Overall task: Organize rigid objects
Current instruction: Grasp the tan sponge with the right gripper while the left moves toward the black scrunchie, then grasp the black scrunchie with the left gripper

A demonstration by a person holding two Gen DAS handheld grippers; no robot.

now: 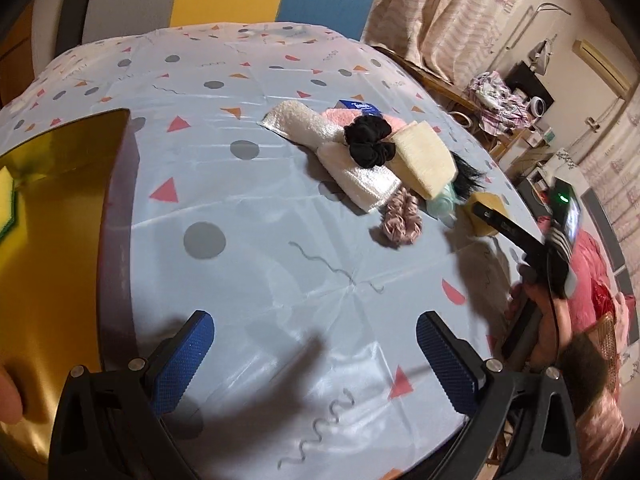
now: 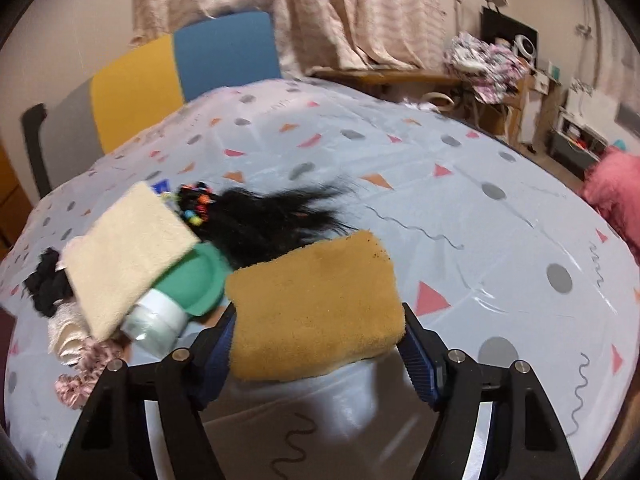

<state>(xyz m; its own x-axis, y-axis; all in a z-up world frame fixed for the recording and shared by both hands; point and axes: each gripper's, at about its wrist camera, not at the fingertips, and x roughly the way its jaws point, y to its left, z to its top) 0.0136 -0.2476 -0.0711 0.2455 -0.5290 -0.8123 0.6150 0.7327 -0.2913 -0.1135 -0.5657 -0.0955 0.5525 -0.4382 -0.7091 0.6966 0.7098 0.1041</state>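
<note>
Left tongs point(image 1: 314, 354): wide apart, empty, over bare tabletop point(image 1: 260, 272) near its front edge.
Right tongs point(image 2: 318, 344): pads flanking the mustard sponge point(image 2: 316, 304) on both sides; contact looks made, grip uncertain.
Sponge: at the pile's right end, near the tabletop's right edge.
Pile: towels point(image 1: 320, 140), black scrunchie point(image 1: 368, 140), cream sponge point(image 1: 424, 156), pink scrunchie point(image 1: 400, 220), mid-tabletop.
Gold box point(image 1: 52, 240): at left edge.
Free room: broad bare cloth between box and pile.
</note>
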